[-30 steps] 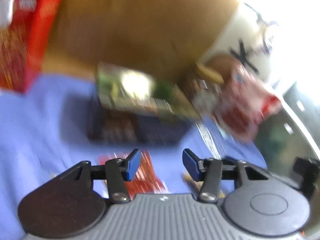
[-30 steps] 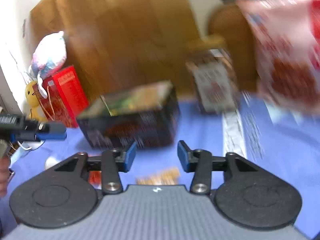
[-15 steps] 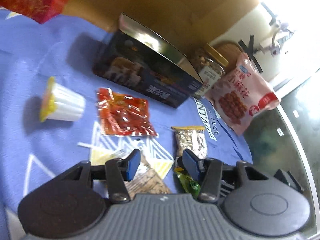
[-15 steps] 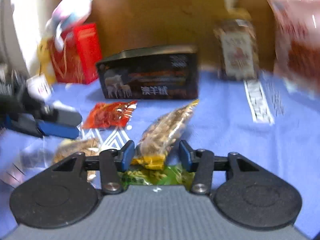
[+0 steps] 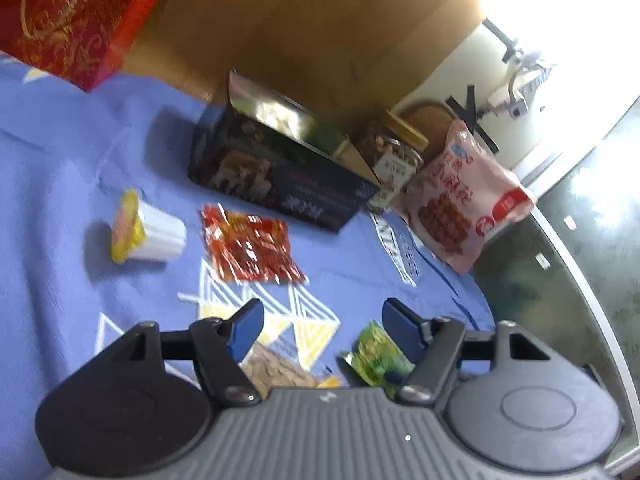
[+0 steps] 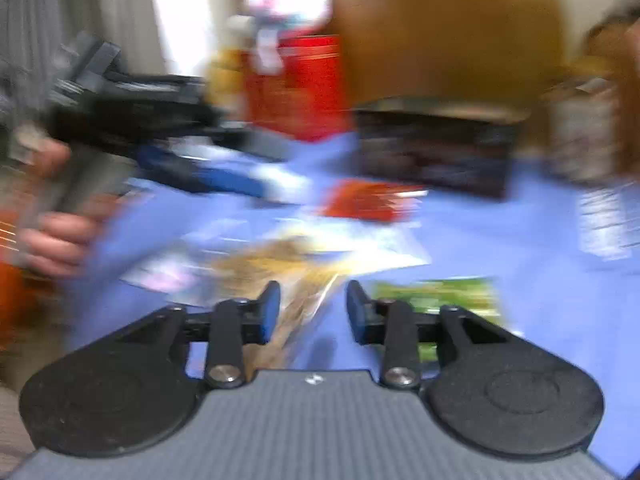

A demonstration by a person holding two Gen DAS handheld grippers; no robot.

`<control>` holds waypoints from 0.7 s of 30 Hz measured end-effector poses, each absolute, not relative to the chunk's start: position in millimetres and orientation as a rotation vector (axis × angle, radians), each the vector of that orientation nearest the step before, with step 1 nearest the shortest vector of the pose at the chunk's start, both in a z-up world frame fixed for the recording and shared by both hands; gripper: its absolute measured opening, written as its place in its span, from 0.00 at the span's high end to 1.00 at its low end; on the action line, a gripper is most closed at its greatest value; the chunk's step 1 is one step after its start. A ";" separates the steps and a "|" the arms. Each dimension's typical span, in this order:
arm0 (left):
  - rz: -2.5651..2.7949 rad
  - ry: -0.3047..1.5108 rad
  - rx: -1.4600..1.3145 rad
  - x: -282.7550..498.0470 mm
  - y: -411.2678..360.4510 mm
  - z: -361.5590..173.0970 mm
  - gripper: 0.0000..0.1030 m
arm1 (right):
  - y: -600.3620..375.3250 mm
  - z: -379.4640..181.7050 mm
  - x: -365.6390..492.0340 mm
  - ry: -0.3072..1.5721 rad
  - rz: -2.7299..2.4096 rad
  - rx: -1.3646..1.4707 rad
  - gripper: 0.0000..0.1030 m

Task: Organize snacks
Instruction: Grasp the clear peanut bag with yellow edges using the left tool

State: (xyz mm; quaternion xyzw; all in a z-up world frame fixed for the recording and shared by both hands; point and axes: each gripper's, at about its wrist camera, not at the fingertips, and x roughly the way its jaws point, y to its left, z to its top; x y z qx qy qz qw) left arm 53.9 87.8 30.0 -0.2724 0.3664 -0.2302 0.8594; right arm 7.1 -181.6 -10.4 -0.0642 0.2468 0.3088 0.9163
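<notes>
Snacks lie on a blue cloth (image 5: 72, 160). A dark open box (image 5: 276, 176) stands at the back. A red packet (image 5: 250, 248) and a white cup with a yellow lid (image 5: 148, 232) lie before it. A green packet (image 5: 378, 360) and a brownish packet (image 5: 276, 368) lie just under my left gripper (image 5: 322, 330), which is open and empty. My right gripper (image 6: 312, 312) is open and empty above a tan packet (image 6: 296, 280), with the green packet (image 6: 436, 296) to its right. The right wrist view is blurred.
A large pink snack bag (image 5: 464, 204) and a nut jar (image 5: 390, 160) stand at the back right. A red gift bag (image 5: 76, 20) stands at the back left. The table edge (image 5: 576, 272) curves on the right. A wooden wall lies behind.
My left gripper's jaws have opened wider and the view has shifted slightly. My right gripper has moved left over the tan packet, and the left gripper now looms at its left.
</notes>
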 end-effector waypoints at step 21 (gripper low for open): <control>-0.646 0.885 -0.458 12.6 46.3 7.4 0.60 | -170.7 -36.7 -51.1 0.481 0.361 -0.128 0.48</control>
